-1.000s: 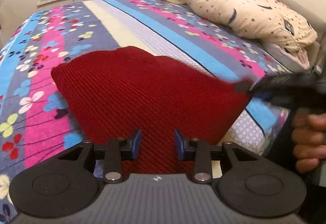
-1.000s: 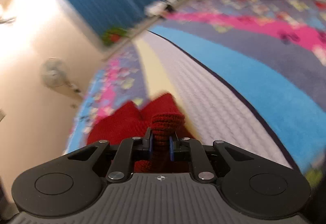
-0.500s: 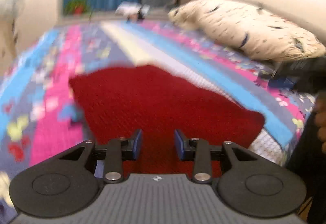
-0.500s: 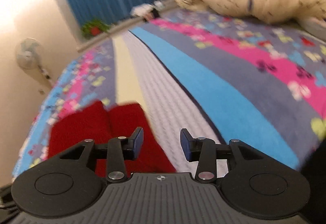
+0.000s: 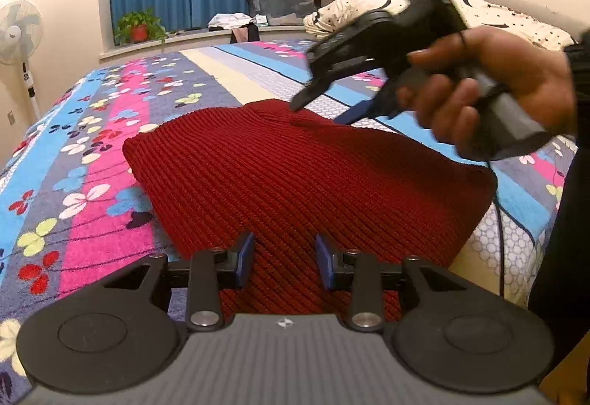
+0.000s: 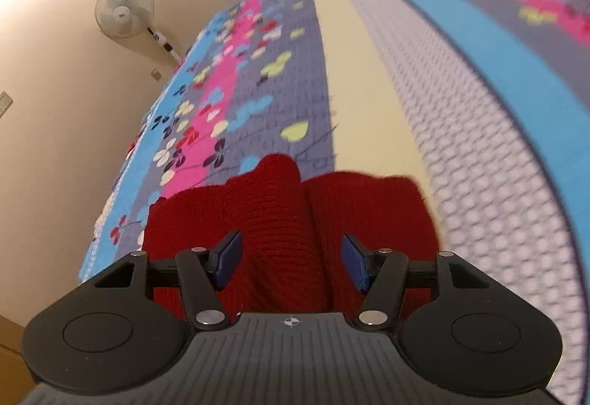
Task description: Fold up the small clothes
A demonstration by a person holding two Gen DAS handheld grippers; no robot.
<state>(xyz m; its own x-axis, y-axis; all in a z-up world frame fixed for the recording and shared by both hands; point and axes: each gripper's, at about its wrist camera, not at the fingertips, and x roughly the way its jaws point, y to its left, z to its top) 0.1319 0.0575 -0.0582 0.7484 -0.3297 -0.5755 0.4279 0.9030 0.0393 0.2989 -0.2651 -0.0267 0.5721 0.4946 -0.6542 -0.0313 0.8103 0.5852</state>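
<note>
Red knit garment (image 5: pixel 295 176) lies flat on the striped floral bedspread (image 5: pixel 84 154), spread just ahead of the left gripper (image 5: pixel 284 259), whose blue pads stand apart with nothing between them. Right gripper (image 6: pixel 291 259) hangs above the cloth's far edge, jaws wide, gripping nothing, right hand (image 5: pixel 490 99) around its handle.
</note>
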